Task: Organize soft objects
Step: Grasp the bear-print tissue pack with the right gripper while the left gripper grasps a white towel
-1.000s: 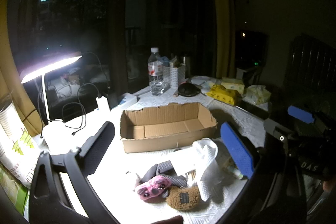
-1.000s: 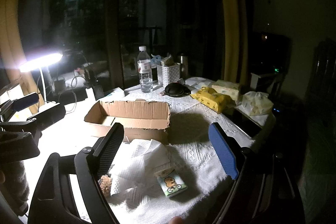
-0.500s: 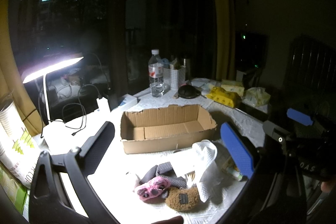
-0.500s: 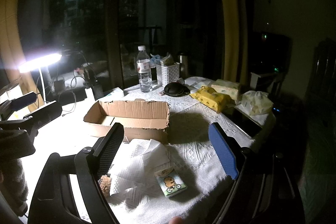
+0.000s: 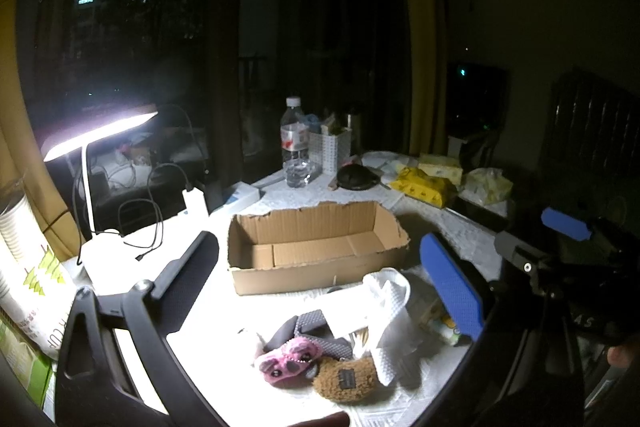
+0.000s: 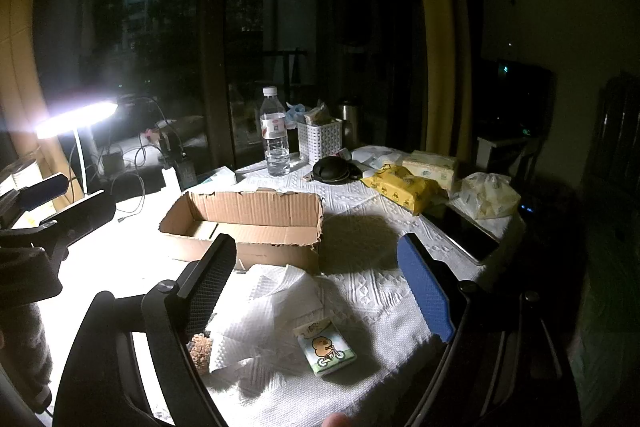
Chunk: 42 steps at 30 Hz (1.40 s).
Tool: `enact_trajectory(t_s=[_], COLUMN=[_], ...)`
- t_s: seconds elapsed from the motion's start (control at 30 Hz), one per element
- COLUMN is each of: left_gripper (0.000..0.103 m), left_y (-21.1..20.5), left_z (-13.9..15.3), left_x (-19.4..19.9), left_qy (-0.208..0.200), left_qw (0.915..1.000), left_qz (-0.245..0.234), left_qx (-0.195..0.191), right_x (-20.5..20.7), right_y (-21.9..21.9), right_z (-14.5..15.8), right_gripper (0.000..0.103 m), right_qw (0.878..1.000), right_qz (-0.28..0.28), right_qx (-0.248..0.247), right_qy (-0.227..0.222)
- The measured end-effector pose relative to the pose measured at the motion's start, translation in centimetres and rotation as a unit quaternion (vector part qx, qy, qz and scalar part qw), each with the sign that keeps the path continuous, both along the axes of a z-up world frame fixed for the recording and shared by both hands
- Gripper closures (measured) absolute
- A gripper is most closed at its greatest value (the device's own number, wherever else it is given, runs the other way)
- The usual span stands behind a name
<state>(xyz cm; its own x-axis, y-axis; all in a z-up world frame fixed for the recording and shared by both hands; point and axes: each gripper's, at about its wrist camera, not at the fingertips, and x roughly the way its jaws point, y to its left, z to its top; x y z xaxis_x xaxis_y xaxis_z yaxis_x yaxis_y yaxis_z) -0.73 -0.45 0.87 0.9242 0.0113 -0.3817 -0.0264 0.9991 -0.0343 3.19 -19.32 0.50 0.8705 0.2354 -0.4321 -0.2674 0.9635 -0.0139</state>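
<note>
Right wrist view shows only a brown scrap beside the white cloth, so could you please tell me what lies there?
Observer: That scrap is a brown plush, and a pink plush touches its left side.
Operator: Thank you. Is anything else in that pile?
Observer: A grey textured piece lies just behind the pink plush, and its right end meets the cloth.
Operator: Can you see the whole inside of the box?
Observer: Yes, the left wrist view looks into the box, and its floor is bare.
</note>
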Motion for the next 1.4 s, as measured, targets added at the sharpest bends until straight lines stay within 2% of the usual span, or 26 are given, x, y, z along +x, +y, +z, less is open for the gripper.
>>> enact_trajectory(t_s=[0.33,0.67,1.03,1.4], left_gripper=[0.002,0.002,0.002,0.002], left_y=[0.2,0.0,-1.6,-3.6], left_z=[-0.4,-3.7,-8.9,-12.6], left_x=[0.3,3.0,5.6,7.1], left_qy=[0.007,0.057,0.12,0.165], left_qw=[1.0,0.9983,0.9924,0.9842], left_qz=[0.0,-0.004,-0.024,-0.055], left_qx=[0.001,0.005,0.018,0.032], right_x=[0.0,2.3,4.9,6.9], right_y=[0.3,-0.2,-1.2,-1.6], right_z=[-0.6,-3.6,-9.2,-14.1], right_gripper=[0.018,0.018,0.018,0.018], right_qw=[1.0,0.999,0.993,0.983], right_qz=[0.001,0.001,0.01,0.04], right_qx=[-0.001,-0.005,-0.023,-0.029], right_qy=[0.006,0.046,0.118,0.18])
